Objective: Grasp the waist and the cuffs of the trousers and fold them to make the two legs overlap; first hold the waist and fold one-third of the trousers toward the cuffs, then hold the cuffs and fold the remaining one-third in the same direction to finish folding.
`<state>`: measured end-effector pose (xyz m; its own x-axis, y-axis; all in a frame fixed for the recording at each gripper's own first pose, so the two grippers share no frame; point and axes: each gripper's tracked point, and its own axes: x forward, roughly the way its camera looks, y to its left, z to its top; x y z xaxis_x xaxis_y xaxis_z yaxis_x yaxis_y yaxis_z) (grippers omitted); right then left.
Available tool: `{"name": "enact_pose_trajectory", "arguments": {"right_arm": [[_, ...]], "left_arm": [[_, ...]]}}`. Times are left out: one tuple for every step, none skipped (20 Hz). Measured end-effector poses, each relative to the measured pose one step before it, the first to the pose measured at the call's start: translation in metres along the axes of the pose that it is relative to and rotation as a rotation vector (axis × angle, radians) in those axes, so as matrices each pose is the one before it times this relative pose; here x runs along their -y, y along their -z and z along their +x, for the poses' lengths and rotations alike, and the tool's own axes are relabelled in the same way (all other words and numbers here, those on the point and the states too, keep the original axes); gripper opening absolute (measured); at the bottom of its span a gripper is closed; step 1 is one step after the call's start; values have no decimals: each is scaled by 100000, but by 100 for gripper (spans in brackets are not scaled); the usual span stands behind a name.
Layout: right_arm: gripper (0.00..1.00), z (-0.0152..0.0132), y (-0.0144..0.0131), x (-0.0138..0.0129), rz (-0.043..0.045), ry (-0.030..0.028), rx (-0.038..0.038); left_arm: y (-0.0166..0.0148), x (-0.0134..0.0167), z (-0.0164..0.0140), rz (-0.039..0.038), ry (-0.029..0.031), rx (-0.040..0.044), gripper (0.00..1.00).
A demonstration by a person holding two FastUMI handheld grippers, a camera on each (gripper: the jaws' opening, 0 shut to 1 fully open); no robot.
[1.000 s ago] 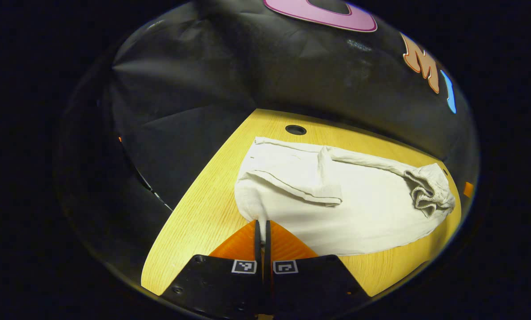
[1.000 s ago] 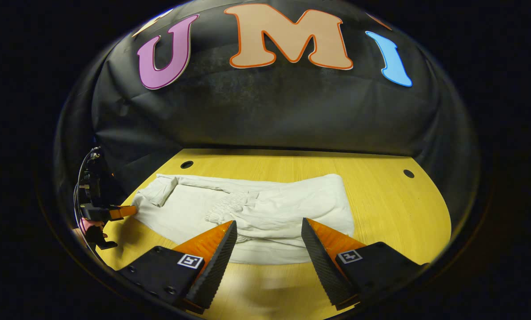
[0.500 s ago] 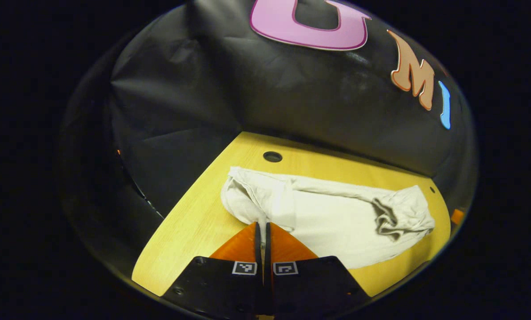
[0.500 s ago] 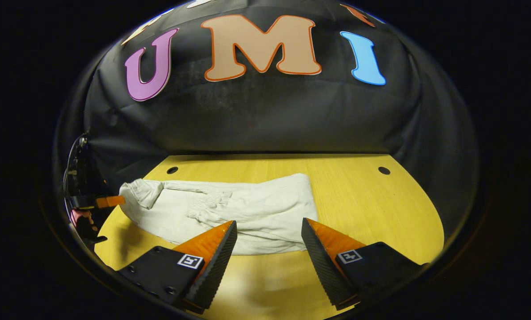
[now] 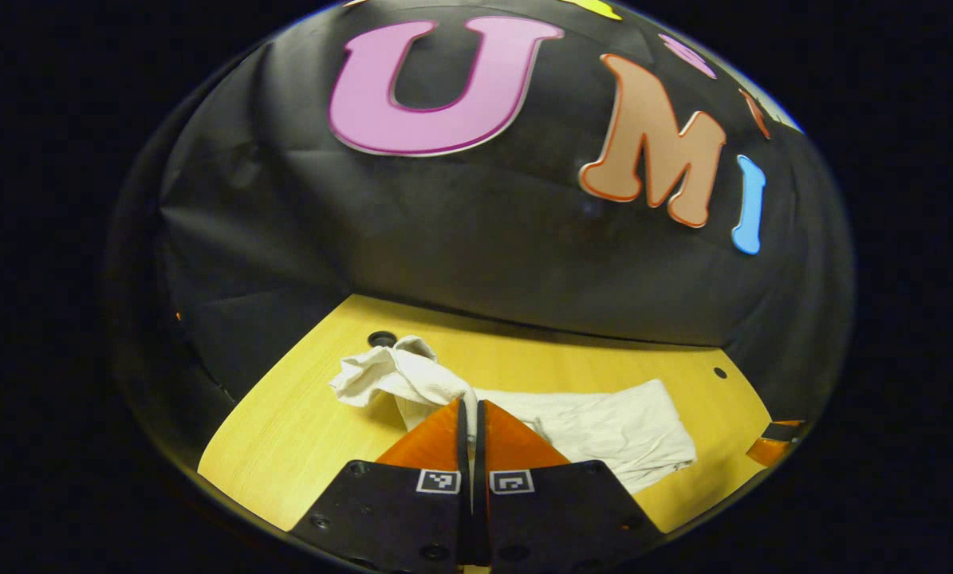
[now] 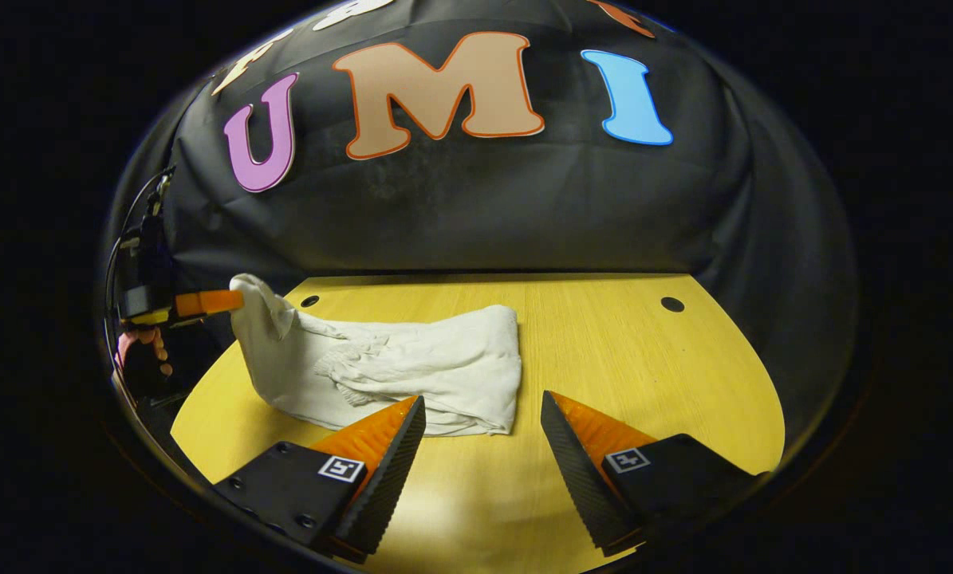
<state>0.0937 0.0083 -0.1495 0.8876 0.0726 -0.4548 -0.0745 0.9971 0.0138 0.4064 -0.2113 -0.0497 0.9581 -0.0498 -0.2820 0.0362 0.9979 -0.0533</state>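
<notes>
The left claw (image 5: pixel 470 414) is pinching the cuff end of the cream cotton trousers (image 6: pixel 412 371), raised off the yellow wooden surface (image 6: pixel 604 351) to fold it over. Right claw (image 6: pixel 482 414) hangs spread beside the trousers' folded edge.

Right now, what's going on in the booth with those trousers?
A person is folding white trousers on a wooden table with two handheld grippers. The left gripper is shut on the cuff end and holds it lifted off the table, apparently for the last fold toward the rest of the pile. The waist end already lies folded over the middle. The right gripper is open and hovers over the table's near edge, holding nothing.
</notes>
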Motion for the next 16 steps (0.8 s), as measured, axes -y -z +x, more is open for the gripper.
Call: {"name": "enact_pose_trajectory", "arguments": {"right_arm": [[94,-208,118,918,-414,127,-121],[94,-318,187,857,-358,27,-83],[94,-287,137,784,-258,175,-118],[94,-159,160,810,4,169,-103],[94,-305,132,671,335,94,-56],[94,5,185,604,432,257,-136],[94,-110,242,662,460,151,-200],[94,-67,91,729,331,257,-188],[94,-33,171,470,280,121,-167],[94,-83,244,435,170,202,-206],[94,-49,143,345,34,180,-126],[94,38,248,464,79,181,-62],[94,-14,145,265,259,124,-268],[94,-144,238,301,274,99,-255],[94,-49,216,320,104,302,5],[94,25,226,279,115,332,-301]], "left_arm": [[-461,1930,-103,2156,2014,1129,0],[-402,1600,-57,2461,1898,1085,0],[-340,1837,-81,2537,2296,811,0],[-475,1983,61,2740,2632,892,0],[-290,1858,53,2954,2635,407,0],[-385,2198,120,3538,2688,666,0],[-195,2036,309,3620,2888,319,0],[19,2009,460,3574,2824,-389,0],[242,1756,730,3506,2519,-635,0],[422,1668,663,3366,2403,-367,0],[781,1655,768,2896,2068,-1526,0],[1047,1525,625,2211,1960,-2008,0],[1168,1409,896,1670,1761,-2104,0],[1046,1259,517,1096,1379,-2094,0],[683,279,597,328,1584,-1244,0],[895,224,408,-181,1247,-1579,0]]}}
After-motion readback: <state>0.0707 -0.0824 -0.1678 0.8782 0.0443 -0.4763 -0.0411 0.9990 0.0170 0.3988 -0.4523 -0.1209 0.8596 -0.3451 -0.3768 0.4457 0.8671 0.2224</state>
